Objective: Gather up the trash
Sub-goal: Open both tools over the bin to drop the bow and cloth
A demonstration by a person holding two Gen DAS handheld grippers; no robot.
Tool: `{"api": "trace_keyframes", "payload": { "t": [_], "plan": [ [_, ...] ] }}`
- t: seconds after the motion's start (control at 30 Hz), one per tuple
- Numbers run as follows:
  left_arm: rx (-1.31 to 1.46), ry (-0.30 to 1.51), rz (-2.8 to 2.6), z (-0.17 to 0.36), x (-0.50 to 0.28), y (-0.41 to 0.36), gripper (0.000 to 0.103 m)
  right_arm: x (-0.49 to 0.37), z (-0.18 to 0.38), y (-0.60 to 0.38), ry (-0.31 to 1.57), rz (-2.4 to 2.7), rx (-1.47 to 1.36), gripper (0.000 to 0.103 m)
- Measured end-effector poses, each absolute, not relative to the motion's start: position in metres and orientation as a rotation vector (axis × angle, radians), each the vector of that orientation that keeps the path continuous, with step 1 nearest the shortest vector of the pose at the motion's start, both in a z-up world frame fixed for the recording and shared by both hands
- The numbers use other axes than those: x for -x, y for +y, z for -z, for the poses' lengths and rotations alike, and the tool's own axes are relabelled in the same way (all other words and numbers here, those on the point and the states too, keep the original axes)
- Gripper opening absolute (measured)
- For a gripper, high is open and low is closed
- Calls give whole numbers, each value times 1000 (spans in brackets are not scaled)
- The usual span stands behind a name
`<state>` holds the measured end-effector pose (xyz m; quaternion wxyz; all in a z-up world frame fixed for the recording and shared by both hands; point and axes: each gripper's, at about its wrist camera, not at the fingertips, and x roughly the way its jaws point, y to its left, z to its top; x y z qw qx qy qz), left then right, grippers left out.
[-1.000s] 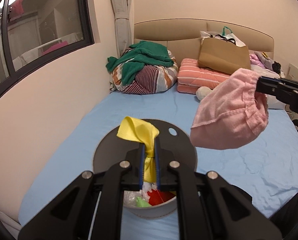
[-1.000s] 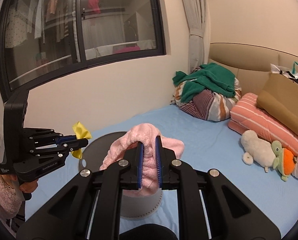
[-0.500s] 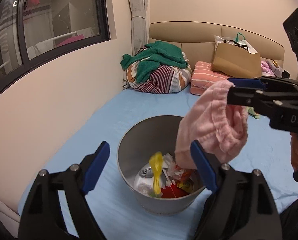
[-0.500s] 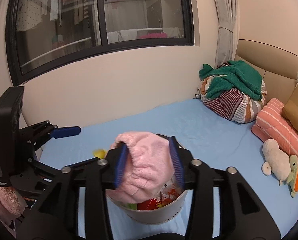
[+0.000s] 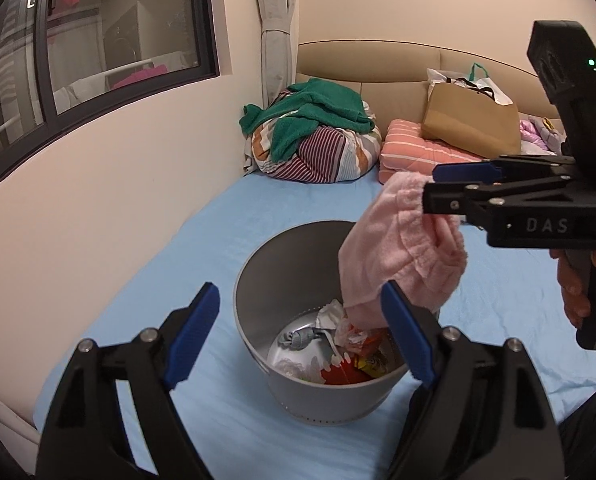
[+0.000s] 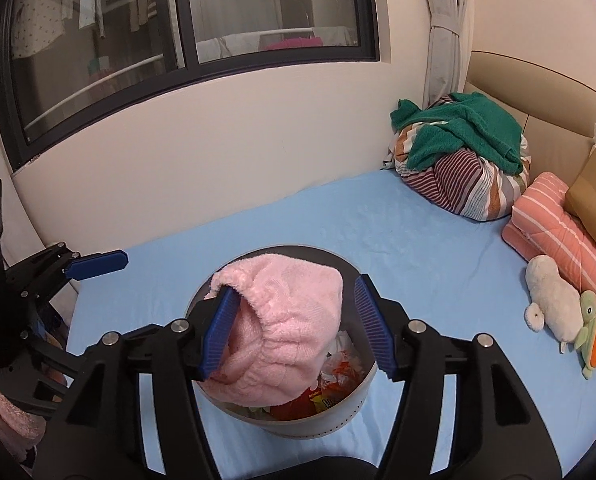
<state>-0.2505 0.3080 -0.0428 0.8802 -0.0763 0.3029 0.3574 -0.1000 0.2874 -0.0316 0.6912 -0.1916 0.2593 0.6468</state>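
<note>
A grey round bin (image 5: 254, 312) stands on the blue bed sheet and holds several wrappers and scraps. My left gripper (image 5: 298, 332) is open and empty above the bin's near side. My right gripper (image 6: 296, 330) is open over the bin (image 6: 338, 416). A pink fluffy cloth (image 6: 286, 320) hangs draped over its left finger and sags into the bin. In the left wrist view the pink cloth (image 5: 398, 248) hangs from the right gripper (image 5: 450, 188) over the bin's right rim. The left gripper also shows at the left of the right wrist view (image 6: 98, 264).
A striped bundle with a green towel (image 5: 314, 136) lies at the headboard, next to a pink striped pillow (image 5: 418, 152) and a brown bag (image 5: 470, 124). Soft toys (image 6: 558, 304) lie on the right of the bed. A wall with a window runs along the left.
My left gripper opened and dropped the yellow strip into the bin. My right gripper opened; the pink cloth now hangs on one finger, lower over the bin.
</note>
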Motion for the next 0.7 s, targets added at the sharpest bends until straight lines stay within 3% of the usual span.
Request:
{"api": "trace_keyframes", "payload": {
  "t": [0.7],
  "plan": [
    [142, 631, -740, 49, 250, 297, 83, 104, 46, 274, 591, -1416, 478, 57]
  ]
}}
